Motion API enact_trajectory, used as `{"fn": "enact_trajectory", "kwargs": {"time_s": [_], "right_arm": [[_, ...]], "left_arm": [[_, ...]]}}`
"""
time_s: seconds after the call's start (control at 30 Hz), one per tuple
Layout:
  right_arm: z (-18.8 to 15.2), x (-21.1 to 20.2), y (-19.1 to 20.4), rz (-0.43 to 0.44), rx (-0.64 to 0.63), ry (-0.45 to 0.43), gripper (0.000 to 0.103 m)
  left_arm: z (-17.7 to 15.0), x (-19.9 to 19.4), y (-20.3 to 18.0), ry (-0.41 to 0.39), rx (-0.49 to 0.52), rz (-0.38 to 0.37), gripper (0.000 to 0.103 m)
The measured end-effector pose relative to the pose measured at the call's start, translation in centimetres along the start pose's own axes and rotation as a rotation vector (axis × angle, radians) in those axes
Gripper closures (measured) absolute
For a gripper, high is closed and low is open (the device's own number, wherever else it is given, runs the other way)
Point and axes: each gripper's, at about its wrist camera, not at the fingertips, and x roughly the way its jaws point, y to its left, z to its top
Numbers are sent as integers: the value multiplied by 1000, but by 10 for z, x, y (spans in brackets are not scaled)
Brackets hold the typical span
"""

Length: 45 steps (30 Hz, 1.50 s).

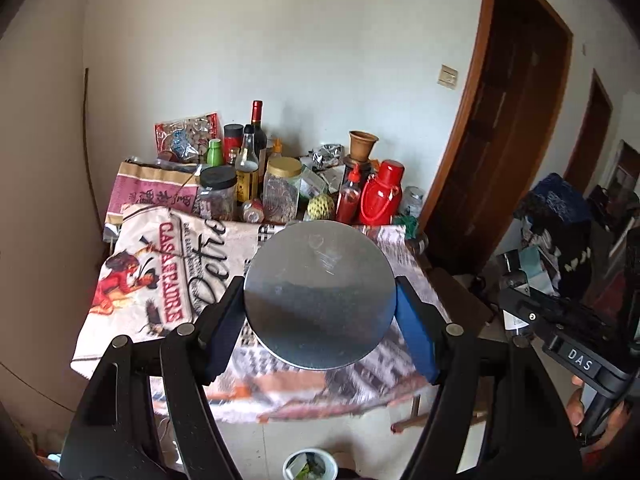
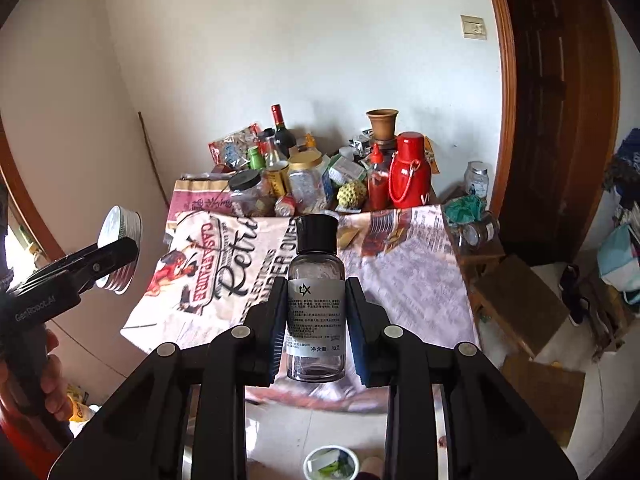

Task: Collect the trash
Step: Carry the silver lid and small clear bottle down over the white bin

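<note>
My left gripper (image 1: 320, 286) is shut on a round silver metal tin (image 1: 320, 292), with the blue pads pressing on its sides. Its flat face is turned toward the camera. In the right wrist view the same tin (image 2: 118, 236) shows a ribbed side and hangs in the air left of the table, held by the left gripper (image 2: 116, 254). My right gripper (image 2: 316, 286) is shut on a small clear bottle (image 2: 316, 312) with a black cap and a grey label. The bottle stands upright between the pads, above the table's front edge.
A table under a printed newspaper-pattern cloth (image 2: 400, 272) has jars, bottles and a red flask (image 2: 408, 176) crowded along the back wall. A white container with scraps (image 2: 330, 464) sits on the floor below. Cardboard boxes (image 2: 520, 300) and a brown door (image 1: 500, 160) stand to the right.
</note>
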Motion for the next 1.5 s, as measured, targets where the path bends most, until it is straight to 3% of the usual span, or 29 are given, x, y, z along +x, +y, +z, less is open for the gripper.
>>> {"fn": "enact_trajectory", "kwargs": {"time_s": [0.37, 0.67, 0.83, 1.0, 1.3, 1.5], "right_arm": [[-86, -40, 61, -69, 81, 25, 77], [-146, -37, 62, -111, 143, 159, 77], [-175, -27, 53, -112, 159, 240, 77], [-202, 0, 35, -92, 153, 325, 77], [-267, 69, 8, -41, 86, 455, 77], [-333, 124, -16, -5, 104, 559, 77]], "left_arm": [[-84, -72, 49, 78, 38, -67, 32], [-144, -63, 52, 247, 46, -119, 32], [-178, -45, 44, 346, 43, -117, 32], [-210, -22, 41, 399, 47, -60, 32], [-296, 59, 43, 527, -47, -2, 32], [-364, 112, 50, 599, -95, 35, 32]]}}
